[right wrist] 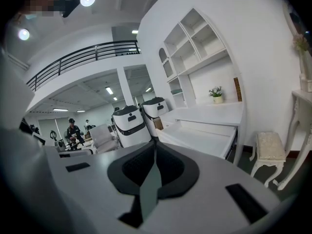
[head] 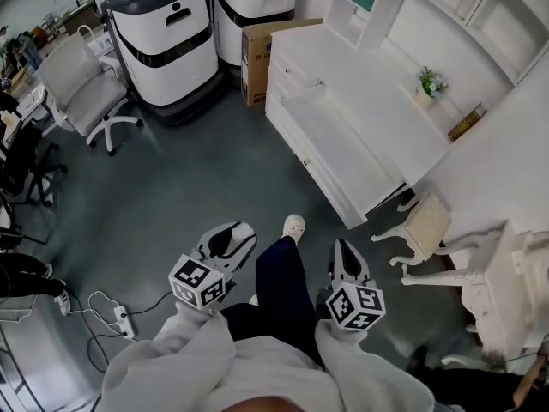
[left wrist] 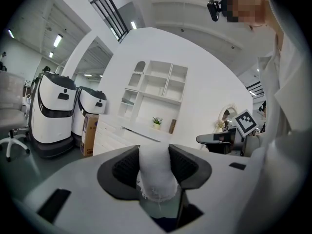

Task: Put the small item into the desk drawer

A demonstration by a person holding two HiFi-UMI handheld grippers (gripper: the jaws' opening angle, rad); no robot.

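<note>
Left tongs (left wrist: 155, 151), half-open, on white cloth (left wrist: 156, 179)

Cardboard box (head: 257, 63) between 2 machines (head: 163, 41) and desk (head: 369, 84); stool (head: 426, 223) beside the drawer (head: 339, 144).

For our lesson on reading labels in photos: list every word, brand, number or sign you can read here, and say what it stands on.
No text can be read in any view.
Cardboard box: dark print on its side, too blurred to read.
Marker cubes: black-and-white square patterns, no letters.
Brown book on the desk top: spine too small to read.
</note>
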